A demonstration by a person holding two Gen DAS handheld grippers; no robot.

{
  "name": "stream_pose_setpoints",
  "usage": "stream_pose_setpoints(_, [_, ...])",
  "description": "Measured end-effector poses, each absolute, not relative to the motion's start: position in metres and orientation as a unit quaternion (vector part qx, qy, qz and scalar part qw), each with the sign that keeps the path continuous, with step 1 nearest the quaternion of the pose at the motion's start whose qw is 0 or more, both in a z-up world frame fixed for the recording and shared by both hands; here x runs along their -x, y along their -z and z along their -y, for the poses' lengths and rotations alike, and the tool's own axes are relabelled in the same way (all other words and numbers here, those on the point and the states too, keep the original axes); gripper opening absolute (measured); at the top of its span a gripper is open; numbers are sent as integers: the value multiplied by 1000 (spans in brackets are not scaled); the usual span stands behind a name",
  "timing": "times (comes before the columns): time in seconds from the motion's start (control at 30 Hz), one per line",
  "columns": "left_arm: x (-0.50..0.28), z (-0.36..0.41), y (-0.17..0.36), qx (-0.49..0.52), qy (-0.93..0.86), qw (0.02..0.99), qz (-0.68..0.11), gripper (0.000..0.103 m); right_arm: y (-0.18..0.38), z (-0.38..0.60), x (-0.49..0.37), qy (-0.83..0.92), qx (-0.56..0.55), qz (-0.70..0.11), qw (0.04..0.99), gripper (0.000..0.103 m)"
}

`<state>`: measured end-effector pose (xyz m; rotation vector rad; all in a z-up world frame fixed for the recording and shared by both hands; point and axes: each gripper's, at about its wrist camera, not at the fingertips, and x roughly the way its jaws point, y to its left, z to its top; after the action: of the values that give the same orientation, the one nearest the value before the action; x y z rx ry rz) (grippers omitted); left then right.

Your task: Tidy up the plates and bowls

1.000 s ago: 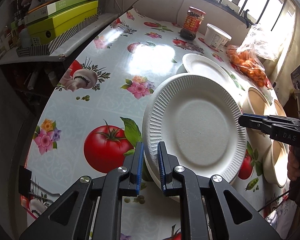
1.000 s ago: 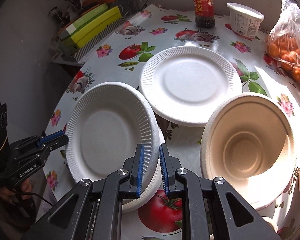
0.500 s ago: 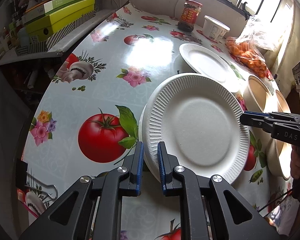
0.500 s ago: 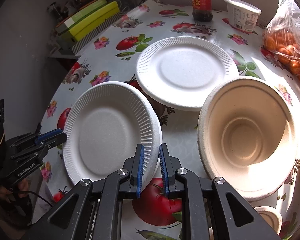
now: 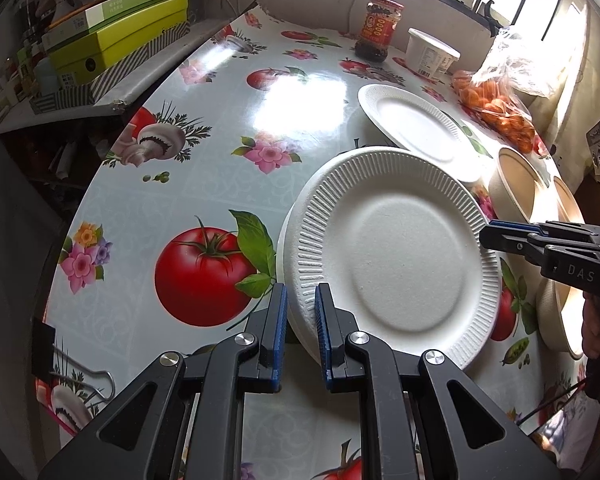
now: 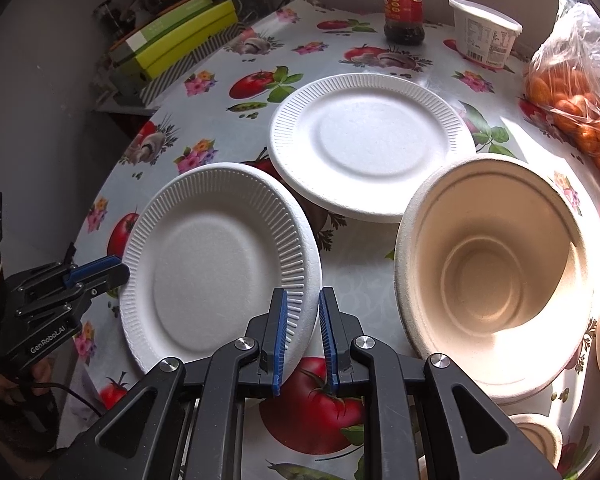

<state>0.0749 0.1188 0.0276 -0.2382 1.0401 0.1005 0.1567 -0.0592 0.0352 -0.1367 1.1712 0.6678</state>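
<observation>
we have both tongs clamped on the same ribbed white plate [image 5: 392,252]: our left gripper [image 5: 301,322] pinches its near rim, our right gripper [image 6: 303,322] the opposite edge. it looks lifted slightly off the table [image 5: 204,160], though we can't be sure. a second plate [image 6: 370,146] and a tan bowl [image 6: 492,272] sit just beside it.

In the right wrist view, a ribbed plate [image 6: 220,268] sat at lower left on the counter [image 6: 360,276], a second plate [image 6: 368,148] behind it, a bowl [image 6: 496,268] at right, a jar [image 6: 404,4] at the top.
</observation>
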Motion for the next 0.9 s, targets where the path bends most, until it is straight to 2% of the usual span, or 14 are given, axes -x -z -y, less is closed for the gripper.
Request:
stream_pose_setpoints(0.07, [-75,-119,-28,113,-46,860,-495,15,-35,59,-157,-309,64,-542,779,19])
stream_pose_setpoints(0.2, [-75,-118,-29,115,-39,863,-490,15,-34,59,-157,-310,64,-543,778,29])
stream_pose_setpoints(0.5, [-75,-119,-31,114,-41,866,-485,17,-35,56,-156,-307,67,-539,781,33])
stream_pose_setpoints(0.63, [-76,-119,-34,113,-41,868,-482,22,-37,56,-155,-309,66,-536,783,34])
stream_pose_setpoints(0.9, [-84,-119,-49,110,-38,876,-468,22,-56,55,-153,-317,78,-510,796,36])
